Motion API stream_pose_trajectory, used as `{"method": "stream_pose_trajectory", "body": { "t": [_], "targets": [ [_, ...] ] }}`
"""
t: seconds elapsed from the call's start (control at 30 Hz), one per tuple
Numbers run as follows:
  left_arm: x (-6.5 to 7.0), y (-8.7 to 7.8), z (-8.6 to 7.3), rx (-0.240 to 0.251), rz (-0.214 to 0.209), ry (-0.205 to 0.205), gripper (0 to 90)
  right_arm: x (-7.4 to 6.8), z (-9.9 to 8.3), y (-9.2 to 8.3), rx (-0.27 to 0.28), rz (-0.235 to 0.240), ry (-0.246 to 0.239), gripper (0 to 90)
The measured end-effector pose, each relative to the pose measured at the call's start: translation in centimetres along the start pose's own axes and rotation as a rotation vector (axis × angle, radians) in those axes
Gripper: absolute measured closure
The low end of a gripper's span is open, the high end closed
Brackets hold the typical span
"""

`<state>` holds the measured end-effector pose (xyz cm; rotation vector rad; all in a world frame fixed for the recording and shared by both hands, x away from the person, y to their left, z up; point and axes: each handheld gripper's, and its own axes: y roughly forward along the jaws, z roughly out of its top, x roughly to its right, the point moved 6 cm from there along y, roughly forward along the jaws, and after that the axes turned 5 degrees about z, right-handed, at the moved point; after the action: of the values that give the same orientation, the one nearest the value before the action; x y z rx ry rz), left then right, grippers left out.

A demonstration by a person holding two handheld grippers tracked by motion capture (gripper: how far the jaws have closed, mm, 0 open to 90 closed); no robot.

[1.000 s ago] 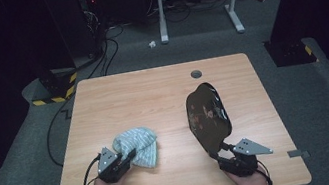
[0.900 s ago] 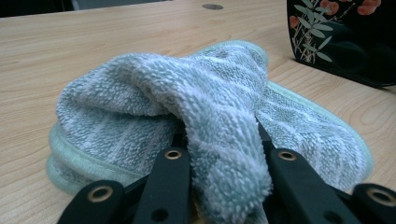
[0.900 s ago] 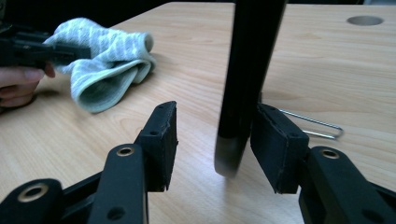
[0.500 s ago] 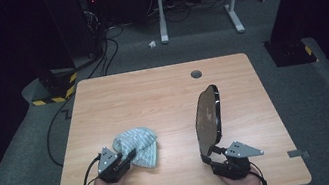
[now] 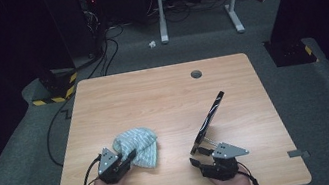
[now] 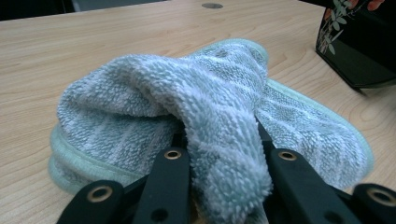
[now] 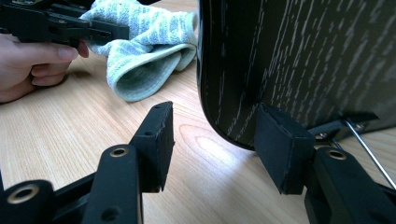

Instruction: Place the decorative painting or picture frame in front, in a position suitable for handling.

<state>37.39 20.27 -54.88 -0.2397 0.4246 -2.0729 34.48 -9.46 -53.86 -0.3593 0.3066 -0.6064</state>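
readable text: none | labels, brands, numbers: none legible on any surface | signs: yellow-black hazard stripes on floor beyond table's far-left corner, wordless

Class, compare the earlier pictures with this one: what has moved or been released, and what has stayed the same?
The right gripper has drawn back toward the person; its jaws have just been opening and stand off the black tray, which has turned edge-on and stands propped on the table. The left gripper stays clamped on the towel, unmoved.

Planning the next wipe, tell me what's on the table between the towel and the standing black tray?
Nothing: the high view shows bare wood between the towel and the black tray.
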Motion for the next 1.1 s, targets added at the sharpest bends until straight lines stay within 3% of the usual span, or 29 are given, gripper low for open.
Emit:
{"method": "stream_pose_trajectory", "body": {
  "t": [0.23,0.37,0.47,0.6,0.73,0.8,0.93,1.1],
  "targets": [
    [0.1,0.0,0.0,-0.004,0.003,0.002,75.8,-0.2,0.1,0.5,-0.006,0.009,-0.011,47.3],
    [0.0,0.0,0.0,-0.005,0.001,0.001,75.7,0.2,0.1,-0.5,-0.003,-0.006,-0.016,47.0],
    [0.0,0.0,0.0,-0.005,-0.001,0.002,75.7,1.2,-0.1,-2.0,-0.005,-0.039,-0.019,46.8],
    [0.0,0.1,0.0,-0.005,-0.004,-0.004,75.7,3.7,-0.4,-3.4,-0.03,-0.108,0.015,45.6],
    [0.0,0.1,0.0,-0.006,-0.006,-0.004,75.5,6.3,-0.9,-3.8,-0.089,-0.171,0.056,49.1],
    [0.0,0.1,0.0,-0.005,-0.005,-0.004,75.4,6.9,-0.9,-3.6,-0.117,-0.177,0.06,51.8],
    [0.1,0.0,0.0,-0.006,-0.002,0.002,75.3,7.5,-1.0,-2.7,-0.196,-0.219,0.032,59.6],
    [0.1,0.0,0.0,-0.004,-0.001,0.001,75.3,8.0,-1.2,-1.5,-0.26,-0.217,0.013,68.7]
  ]
}}
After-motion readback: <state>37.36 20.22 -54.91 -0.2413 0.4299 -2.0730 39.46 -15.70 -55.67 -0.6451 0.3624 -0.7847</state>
